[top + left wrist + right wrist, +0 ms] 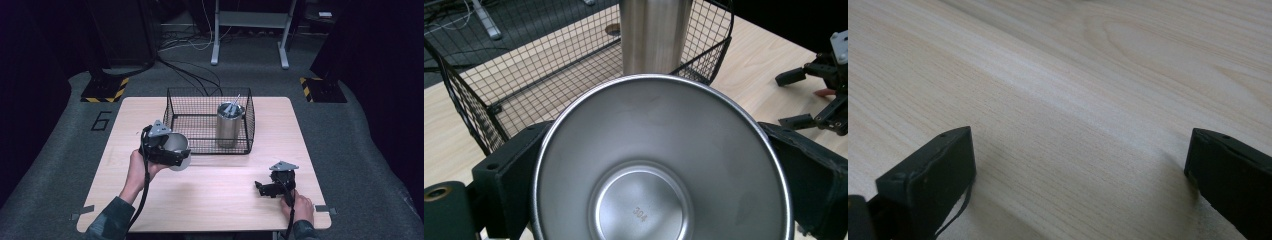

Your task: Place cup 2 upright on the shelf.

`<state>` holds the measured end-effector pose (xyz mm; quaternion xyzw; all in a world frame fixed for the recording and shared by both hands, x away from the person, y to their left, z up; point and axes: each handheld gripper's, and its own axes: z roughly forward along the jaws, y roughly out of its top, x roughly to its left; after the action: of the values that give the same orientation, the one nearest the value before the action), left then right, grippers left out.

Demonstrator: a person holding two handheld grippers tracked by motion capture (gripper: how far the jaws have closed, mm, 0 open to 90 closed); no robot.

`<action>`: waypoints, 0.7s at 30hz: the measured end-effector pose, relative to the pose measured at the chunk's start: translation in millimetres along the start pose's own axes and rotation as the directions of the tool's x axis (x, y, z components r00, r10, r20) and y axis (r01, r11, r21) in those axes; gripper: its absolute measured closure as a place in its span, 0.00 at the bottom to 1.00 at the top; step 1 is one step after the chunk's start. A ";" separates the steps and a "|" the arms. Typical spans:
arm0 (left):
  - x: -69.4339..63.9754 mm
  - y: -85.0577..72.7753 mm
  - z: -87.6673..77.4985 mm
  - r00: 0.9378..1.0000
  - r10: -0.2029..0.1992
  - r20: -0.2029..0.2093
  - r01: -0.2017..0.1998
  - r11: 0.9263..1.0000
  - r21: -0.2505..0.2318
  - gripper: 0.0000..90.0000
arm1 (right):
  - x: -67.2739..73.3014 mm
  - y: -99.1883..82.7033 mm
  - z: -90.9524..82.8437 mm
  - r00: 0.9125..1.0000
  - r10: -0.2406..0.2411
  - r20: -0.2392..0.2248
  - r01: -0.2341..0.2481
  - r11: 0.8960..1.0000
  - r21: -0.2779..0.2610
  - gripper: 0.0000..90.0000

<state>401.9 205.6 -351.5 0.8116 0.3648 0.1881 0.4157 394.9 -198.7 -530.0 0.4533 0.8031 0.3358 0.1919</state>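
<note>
My left gripper (172,152) is shut on a steel bowl (176,148), held tilted just in front of the wire basket's near-left corner. In the left gripper view the bowl (659,165) faces me, its inside showing a "304" stamp, with a black jaw on each side. A black wire basket (172,107) stands at the table's back middle with a tall steel tumbler (229,125) upright inside, near its right end; a thin utensil sticks out of the tumbler. My right gripper (260,188) rests low at the table's front right, open, with bare wood between its jaws (1078,165).
The wooden table (210,200) has free room in front of the basket and between the two grippers. In the left gripper view the basket (484,100), the tumbler (654,35) and the other gripper (819,100) show beyond the bowl. Cables and desk legs lie on the floor behind.
</note>
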 end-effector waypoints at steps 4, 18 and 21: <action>1.7 9.3 0.1 1.000 0.003 0.002 -0.003 1.000 -0.003 0.07 | 0.3 0.0 -0.1 1.000 0.004 0.000 -0.004 1.000 0.001 0.00; 2.8 44.5 1.7 0.999 0.042 -0.004 -0.042 0.999 -0.018 0.07 | -0.1 0.0 0.0 1.000 0.000 -0.001 0.000 1.000 0.000 0.00; 5.8 51.4 2.2 0.999 0.036 0.003 -0.036 0.999 -0.023 0.07 | -0.4 0.2 0.1 1.000 -0.004 0.000 0.004 1.000 -0.001 0.00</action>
<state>429.5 188.8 -311.0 0.8134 0.3473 0.1986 0.4222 395.3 -199.0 -529.9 0.4517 0.8037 0.3358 0.1928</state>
